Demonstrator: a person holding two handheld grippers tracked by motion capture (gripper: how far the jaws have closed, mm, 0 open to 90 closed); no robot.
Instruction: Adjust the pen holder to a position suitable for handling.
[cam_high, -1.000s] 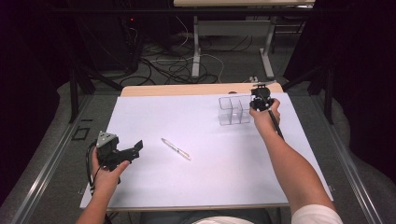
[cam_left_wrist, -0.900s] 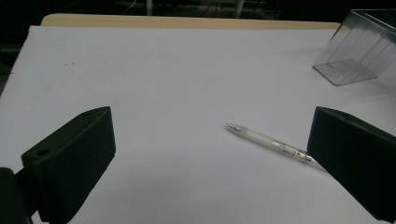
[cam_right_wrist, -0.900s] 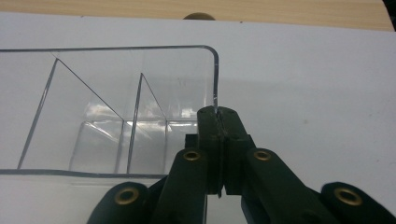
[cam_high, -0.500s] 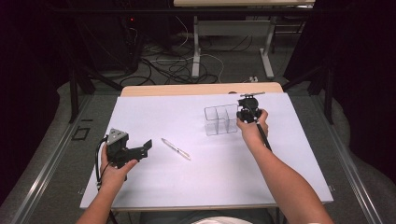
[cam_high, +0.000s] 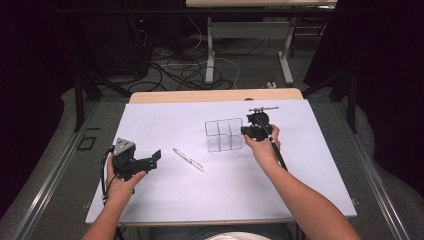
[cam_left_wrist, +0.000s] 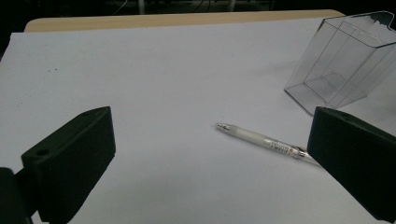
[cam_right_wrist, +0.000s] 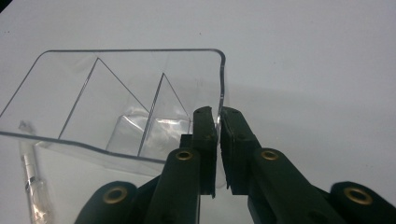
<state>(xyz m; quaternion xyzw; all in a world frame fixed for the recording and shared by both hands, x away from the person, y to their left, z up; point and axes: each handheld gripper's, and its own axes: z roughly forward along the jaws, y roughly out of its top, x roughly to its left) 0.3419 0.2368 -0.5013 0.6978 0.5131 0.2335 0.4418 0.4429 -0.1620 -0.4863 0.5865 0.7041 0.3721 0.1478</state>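
Observation:
A clear plastic organiser (cam_high: 224, 134) with divided compartments stands on the white table sheet (cam_high: 165, 120), right of centre. My right gripper (cam_high: 248, 131) is shut on its right wall; in the right gripper view the jaws pinch that wall (cam_right_wrist: 220, 100) of the organiser (cam_right_wrist: 107, 112). A translucent white pen (cam_high: 188, 159) lies flat left of the organiser. My left gripper (cam_high: 152, 159) hovers at the left with jaws wide open, aimed at the pen (cam_left_wrist: 266, 142), which lies ahead and a little right of it. The organiser (cam_left_wrist: 343, 60) shows at the upper right of the left gripper view.
A wooden table edge (cam_high: 215, 95) runs along the far side of the sheet. Beyond it are cables and table legs (cam_high: 210, 55) on the floor. Metal rails (cam_high: 50, 170) flank the table on both sides.
My right gripper has dragged the organiser leftward and nearer, toward the table's middle. My left gripper has moved right and slightly forward toward the pen.

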